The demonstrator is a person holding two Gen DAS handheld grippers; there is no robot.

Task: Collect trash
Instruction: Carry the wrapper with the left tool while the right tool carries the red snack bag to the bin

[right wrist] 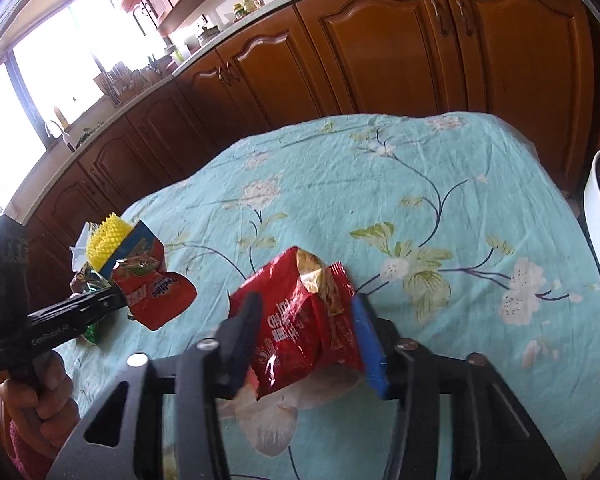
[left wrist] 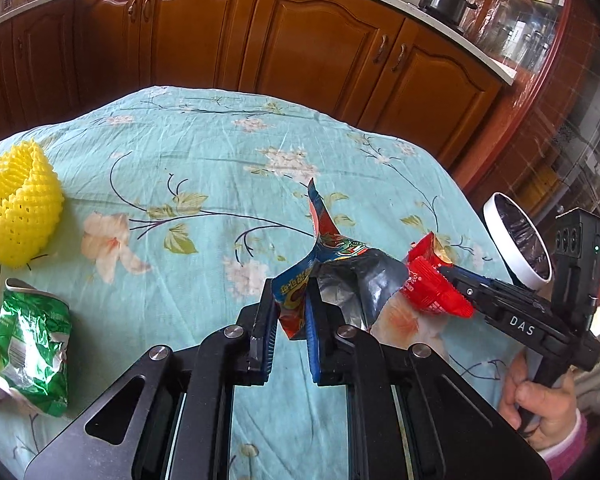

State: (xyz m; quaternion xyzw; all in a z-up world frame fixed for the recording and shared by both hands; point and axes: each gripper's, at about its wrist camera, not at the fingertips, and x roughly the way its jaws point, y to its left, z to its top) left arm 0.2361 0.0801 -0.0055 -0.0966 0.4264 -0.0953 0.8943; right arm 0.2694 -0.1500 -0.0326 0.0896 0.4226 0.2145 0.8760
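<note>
The right gripper [right wrist: 306,312] is pinching a red snack packet [right wrist: 300,320]; the left gripper [left wrist: 292,308] is clamping a blue-and-silver wrapper [left wrist: 336,264]. The white bin [left wrist: 516,236] is lying just right of the right gripper, the nearer one.

The bench [left wrist: 204,152] is covered by thin, creased floral cloth with a matt finish. Glossy crinkled foil is seen on the red wrapper [right wrist: 300,320] and green wrapper [left wrist: 32,340], soft foam mesh on the yellow net [left wrist: 18,208], and varnished wood on the cupboards [left wrist: 312,40].
</note>
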